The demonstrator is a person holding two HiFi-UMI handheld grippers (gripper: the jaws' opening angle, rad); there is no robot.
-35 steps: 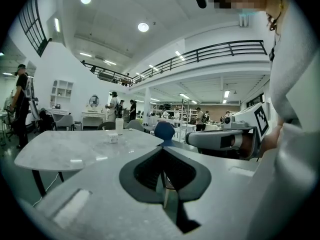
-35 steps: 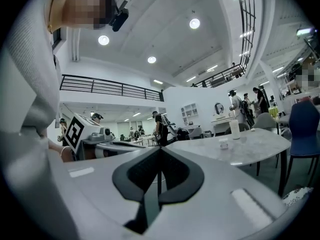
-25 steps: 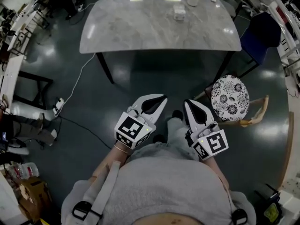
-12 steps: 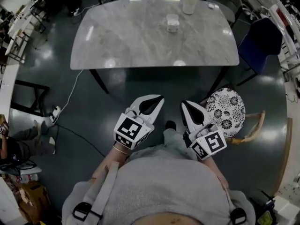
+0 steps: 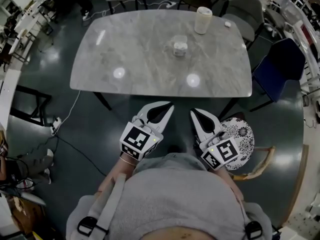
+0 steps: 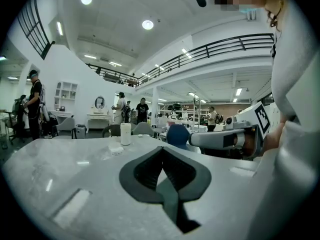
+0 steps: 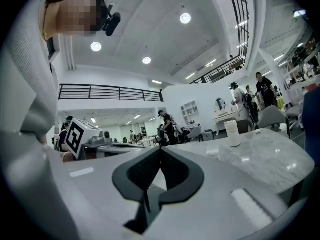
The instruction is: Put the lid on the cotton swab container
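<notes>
While my left claw (image 5: 167, 107) and right claw (image 5: 194, 113), each pressed closed, hang before the table's (image 5: 125, 59) near edge, the cotton swab container (image 5: 180, 48) sits mid-table.

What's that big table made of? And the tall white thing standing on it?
The table looks like polished marble, or a marble-look top: pale grey with faint veins, and shiny enough to mirror the ceiling lights as bright spots. The tall white cylinder looks matte, perhaps paper or plastic; it is too small to tell.
</notes>
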